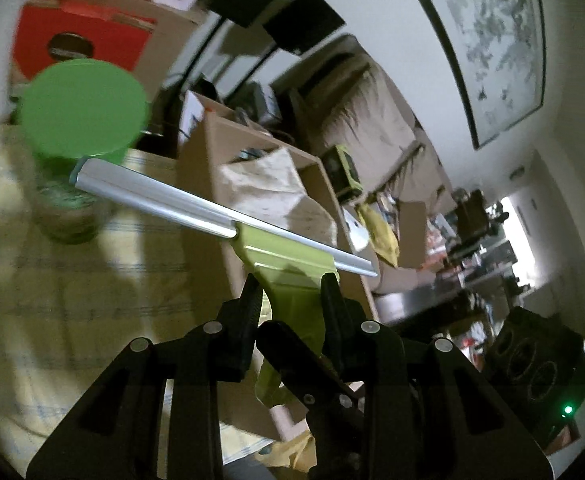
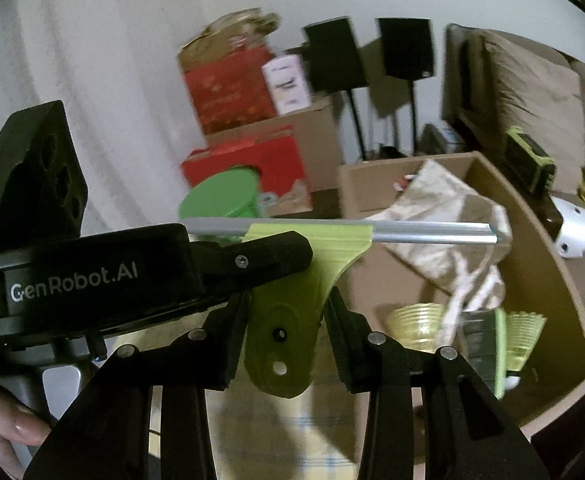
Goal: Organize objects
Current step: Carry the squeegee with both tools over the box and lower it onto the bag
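A lime-green squeegee point(image 1: 288, 276) with a silver blade bar point(image 1: 212, 216) is held in the air between both grippers. My left gripper point(image 1: 290, 288) is shut on its green neck. In the right wrist view my right gripper point(image 2: 286, 300) is shut on the squeegee's green handle point(image 2: 282, 332), and the left gripper's black body reaches in from the left and grips the same neck just below the bar point(image 2: 432, 232). A glass jar with a green lid point(image 1: 80, 108) stands on the yellow checked tablecloth point(image 1: 72, 280) behind the bar's left end.
An open cardboard box point(image 2: 532, 272) to the right holds a crumpled cloth point(image 2: 444, 216), yellow ribbed cups point(image 2: 416, 324) and a green-edged item. Red and brown boxes point(image 2: 244, 160) are stacked against the wall. Two black speakers on stands point(image 2: 404, 48) and a sofa stand behind.
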Action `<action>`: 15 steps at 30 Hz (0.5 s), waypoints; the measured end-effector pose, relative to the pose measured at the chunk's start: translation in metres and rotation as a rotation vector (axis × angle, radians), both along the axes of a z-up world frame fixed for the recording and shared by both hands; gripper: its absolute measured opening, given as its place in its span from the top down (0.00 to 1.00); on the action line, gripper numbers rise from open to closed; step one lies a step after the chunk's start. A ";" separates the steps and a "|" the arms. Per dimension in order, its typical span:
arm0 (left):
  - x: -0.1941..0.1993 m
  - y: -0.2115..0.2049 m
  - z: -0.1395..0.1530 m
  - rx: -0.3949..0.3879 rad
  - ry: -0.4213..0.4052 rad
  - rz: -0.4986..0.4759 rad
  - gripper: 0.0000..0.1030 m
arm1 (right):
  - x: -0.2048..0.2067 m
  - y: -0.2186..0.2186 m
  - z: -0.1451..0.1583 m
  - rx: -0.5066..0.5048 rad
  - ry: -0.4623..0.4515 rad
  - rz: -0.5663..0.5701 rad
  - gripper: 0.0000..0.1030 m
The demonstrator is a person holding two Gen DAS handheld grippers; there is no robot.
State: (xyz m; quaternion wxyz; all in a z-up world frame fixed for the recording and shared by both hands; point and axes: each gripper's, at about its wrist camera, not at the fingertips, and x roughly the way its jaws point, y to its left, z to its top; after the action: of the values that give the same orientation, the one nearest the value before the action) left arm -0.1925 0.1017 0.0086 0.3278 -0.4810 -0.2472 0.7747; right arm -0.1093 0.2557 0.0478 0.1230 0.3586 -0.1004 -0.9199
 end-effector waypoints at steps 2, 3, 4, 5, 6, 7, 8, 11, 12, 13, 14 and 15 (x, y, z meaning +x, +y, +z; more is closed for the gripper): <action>-0.008 0.019 0.004 -0.007 -0.008 -0.036 0.73 | -0.004 0.017 0.003 -0.024 -0.008 -0.034 0.63; -0.012 0.027 0.005 -0.013 -0.009 -0.054 0.73 | -0.005 0.024 0.004 -0.037 -0.011 -0.050 0.63; -0.015 0.035 0.006 -0.020 -0.008 -0.071 0.73 | -0.007 0.032 0.005 -0.048 -0.015 -0.066 0.63; -0.018 0.045 0.008 -0.031 -0.007 -0.091 0.73 | -0.009 0.040 0.004 -0.060 -0.022 -0.084 0.63; -0.020 0.053 0.010 -0.041 -0.004 -0.106 0.73 | -0.010 0.048 0.004 -0.074 -0.027 -0.099 0.63; -0.023 0.063 0.010 -0.051 0.000 -0.126 0.73 | -0.012 0.055 0.003 -0.087 -0.031 -0.114 0.63; -0.024 0.069 0.009 -0.056 0.001 -0.137 0.73 | -0.014 0.062 0.002 -0.098 -0.036 -0.131 0.63; -0.029 0.091 0.006 -0.075 0.001 -0.171 0.73 | -0.020 0.081 -0.003 -0.125 -0.052 -0.171 0.62; -0.031 0.096 0.005 -0.078 0.000 -0.178 0.73 | -0.023 0.086 -0.005 -0.131 -0.057 -0.185 0.62; -0.034 0.104 0.004 -0.084 -0.002 -0.189 0.73 | -0.025 0.090 -0.007 -0.135 -0.062 -0.198 0.62; -0.037 0.111 0.002 -0.091 -0.005 -0.201 0.73 | -0.029 0.097 -0.010 -0.143 -0.068 -0.216 0.62; -0.040 0.116 0.000 -0.097 -0.006 -0.213 0.73 | -0.030 0.100 -0.013 -0.150 -0.071 -0.226 0.62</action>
State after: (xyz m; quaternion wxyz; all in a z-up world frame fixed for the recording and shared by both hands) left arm -0.2326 0.2175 0.0088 0.3837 -0.5221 -0.1579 0.7452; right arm -0.1396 0.3561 0.0350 0.0417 0.3673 -0.2129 -0.9045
